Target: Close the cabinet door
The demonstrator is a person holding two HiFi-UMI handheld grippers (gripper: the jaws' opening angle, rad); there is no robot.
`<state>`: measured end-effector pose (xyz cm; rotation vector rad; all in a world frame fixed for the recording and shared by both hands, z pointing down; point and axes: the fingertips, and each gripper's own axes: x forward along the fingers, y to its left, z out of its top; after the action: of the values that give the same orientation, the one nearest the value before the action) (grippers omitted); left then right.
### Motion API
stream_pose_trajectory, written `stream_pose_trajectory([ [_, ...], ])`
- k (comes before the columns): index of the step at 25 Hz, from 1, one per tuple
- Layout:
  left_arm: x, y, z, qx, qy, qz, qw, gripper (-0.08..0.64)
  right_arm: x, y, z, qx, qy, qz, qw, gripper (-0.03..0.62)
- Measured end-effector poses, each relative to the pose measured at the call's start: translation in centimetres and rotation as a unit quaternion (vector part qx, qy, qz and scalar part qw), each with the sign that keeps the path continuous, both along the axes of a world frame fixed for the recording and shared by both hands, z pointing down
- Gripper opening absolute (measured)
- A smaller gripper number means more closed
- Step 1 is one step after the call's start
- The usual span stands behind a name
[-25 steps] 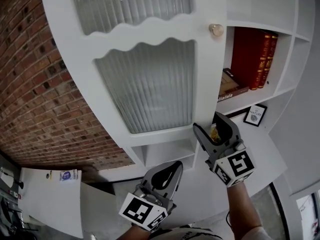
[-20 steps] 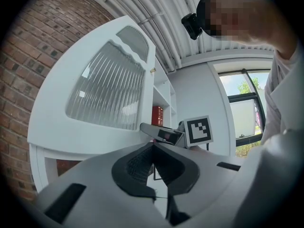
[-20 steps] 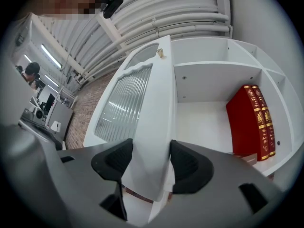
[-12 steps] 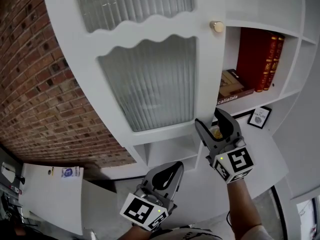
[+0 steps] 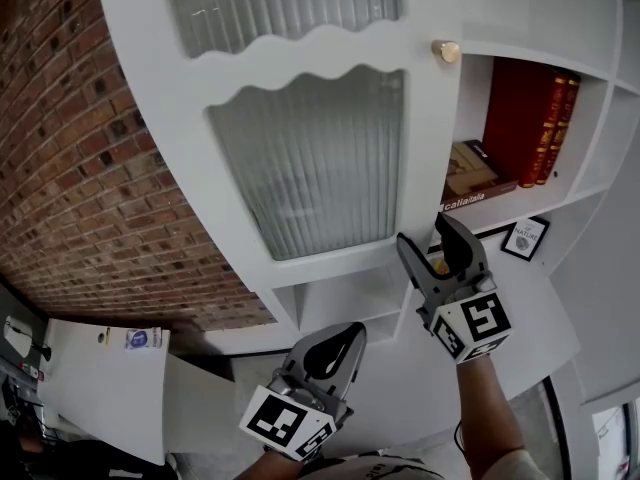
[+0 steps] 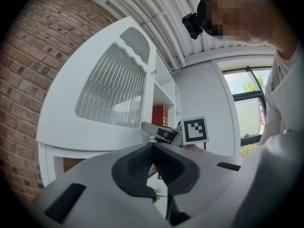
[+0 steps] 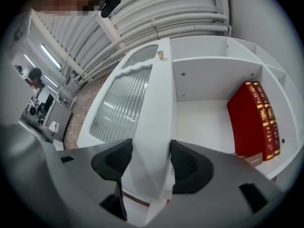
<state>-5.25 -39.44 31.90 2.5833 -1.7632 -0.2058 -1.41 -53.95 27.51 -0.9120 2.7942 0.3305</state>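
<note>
The white cabinet door with ribbed glass panes stands swung out from the cabinet, its brass knob near the free edge. My right gripper is at the door's lower free corner. In the right gripper view the door's edge fills the gap between the pads and both touch it. My left gripper hangs lower and to the left, shut on nothing, apart from the door.
Inside the cabinet, upright red books stand on a shelf beside a book lying flat. A small framed picture sits on the shelf below. A brick wall lies to the left, with a white table at the lower left.
The door's free edge, with the knob and my right gripper on it, has shifted a little to the right. My left gripper has stayed put.
</note>
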Motion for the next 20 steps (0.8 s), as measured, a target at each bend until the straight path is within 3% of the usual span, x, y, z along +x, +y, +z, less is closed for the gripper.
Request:
stream_pose_trajectory([
  [8,0.0,0.3,0.2,-0.002,0.002,0.008,1.0,0.011,0.5,0.3,-0.1,-0.008,-0.003,0.002,1.0,0.249],
  [20,-0.8,2.8,0.6,-0.007,0.016,0.05,0.9986,0.011,2.8,4.7,0.6,-0.02,0.0,0.062,0.998,0.249],
])
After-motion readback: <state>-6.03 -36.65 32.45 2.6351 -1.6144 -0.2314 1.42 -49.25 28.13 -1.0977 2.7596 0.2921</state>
